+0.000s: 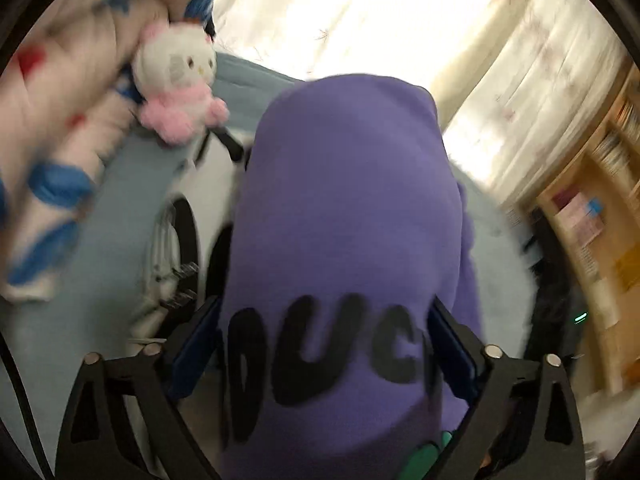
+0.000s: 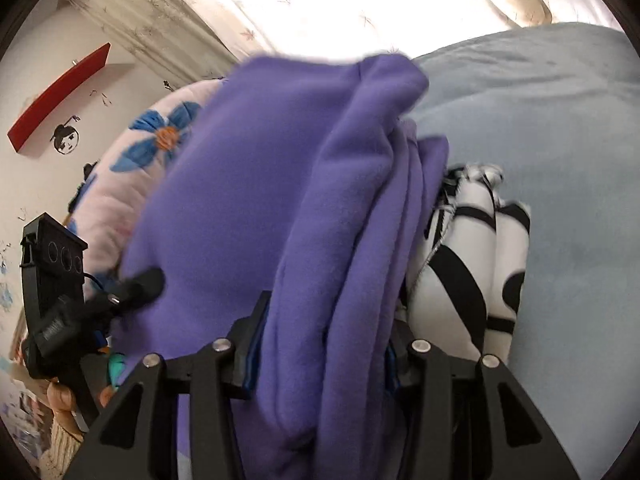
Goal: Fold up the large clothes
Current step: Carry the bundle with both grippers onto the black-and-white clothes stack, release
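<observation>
Left tool: jaws spread wide, blue pads pressing either flank of a thick bundle of purple fleece garment bearing black block lettering. Gripping the garment.

Right tool: jaws part-way apart, clamped on several bunched folds of the same purple fleece garment, which hangs forward in soft, matte, rounded ridges.

Beneath and beyond: a pale blue bed cover, smooth and lightly creased, largely bare to the right. A black-and-white garment lies just beside the purple folds. A pink floral quilt sits left; a pink-and-white plush toy rests against it. Sheer curtains back the bed.
</observation>
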Demonstrator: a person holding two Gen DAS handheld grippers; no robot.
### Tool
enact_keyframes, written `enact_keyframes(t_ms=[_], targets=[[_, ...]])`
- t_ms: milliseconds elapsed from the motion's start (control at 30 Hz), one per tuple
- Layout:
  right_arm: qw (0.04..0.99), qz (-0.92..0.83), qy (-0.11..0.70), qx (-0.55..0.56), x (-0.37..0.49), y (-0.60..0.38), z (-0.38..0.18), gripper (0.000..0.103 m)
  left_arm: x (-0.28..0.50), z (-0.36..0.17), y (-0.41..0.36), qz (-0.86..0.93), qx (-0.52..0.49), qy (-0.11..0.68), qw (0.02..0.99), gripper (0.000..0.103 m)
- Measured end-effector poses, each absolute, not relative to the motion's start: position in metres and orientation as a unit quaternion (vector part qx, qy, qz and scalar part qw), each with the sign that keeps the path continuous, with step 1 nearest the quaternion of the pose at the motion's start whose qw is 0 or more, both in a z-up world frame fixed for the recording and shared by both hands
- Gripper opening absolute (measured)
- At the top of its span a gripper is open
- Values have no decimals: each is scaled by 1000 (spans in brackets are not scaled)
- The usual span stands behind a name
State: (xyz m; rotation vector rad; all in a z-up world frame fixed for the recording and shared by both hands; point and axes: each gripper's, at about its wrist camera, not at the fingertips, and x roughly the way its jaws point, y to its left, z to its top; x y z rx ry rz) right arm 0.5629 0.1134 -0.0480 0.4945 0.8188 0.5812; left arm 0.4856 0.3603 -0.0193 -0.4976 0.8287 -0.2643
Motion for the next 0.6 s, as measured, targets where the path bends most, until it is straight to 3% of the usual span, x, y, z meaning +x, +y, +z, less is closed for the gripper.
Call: enact_keyframes(t_ms=[100, 267, 600], targets=[[844, 283, 391, 232, 566, 113, -47, 51, 484, -16, 358, -118, -224, 394, 884, 102], [846, 265, 417, 202, 561, 120, -33, 70, 476, -3, 352, -86, -199, 401, 890, 103], [846, 221, 459, 159, 495, 90, 10, 70, 408, 34, 309, -21, -128, 424, 896, 103]])
